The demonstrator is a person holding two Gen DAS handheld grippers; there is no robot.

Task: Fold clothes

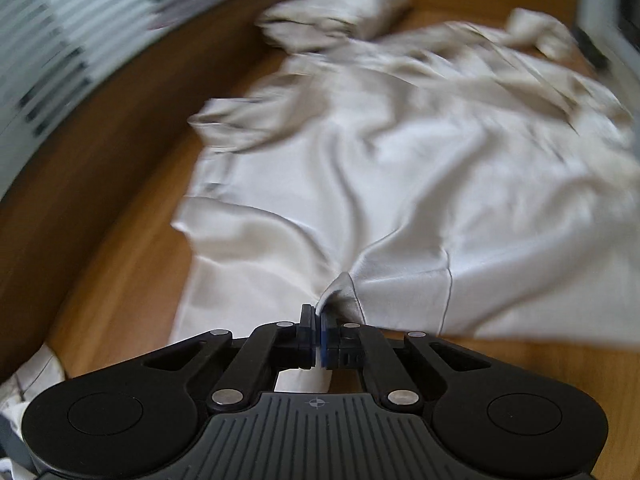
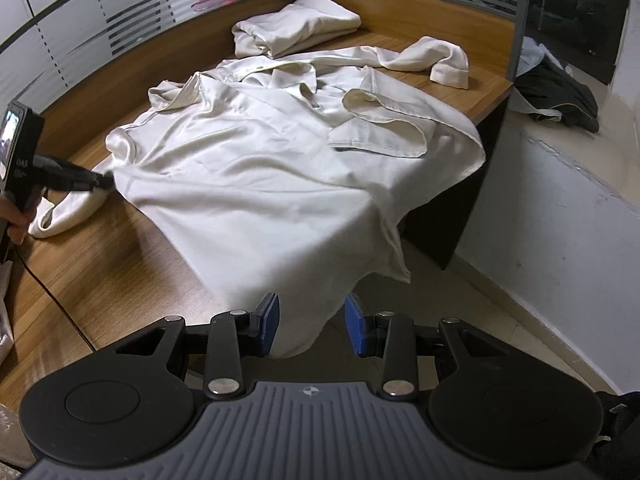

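While the shirt [image 2: 248,168] lies spread on the desk [image 2: 120,280], its hem is pinched by the left gripper [image 1: 319,322]; the right gripper [image 2: 312,322] is held agape around hem cloth, unclamped. Closing is needed next, then a joint lift.

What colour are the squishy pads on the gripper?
Blue. The right gripper shows its pads best, in the right wrist view.
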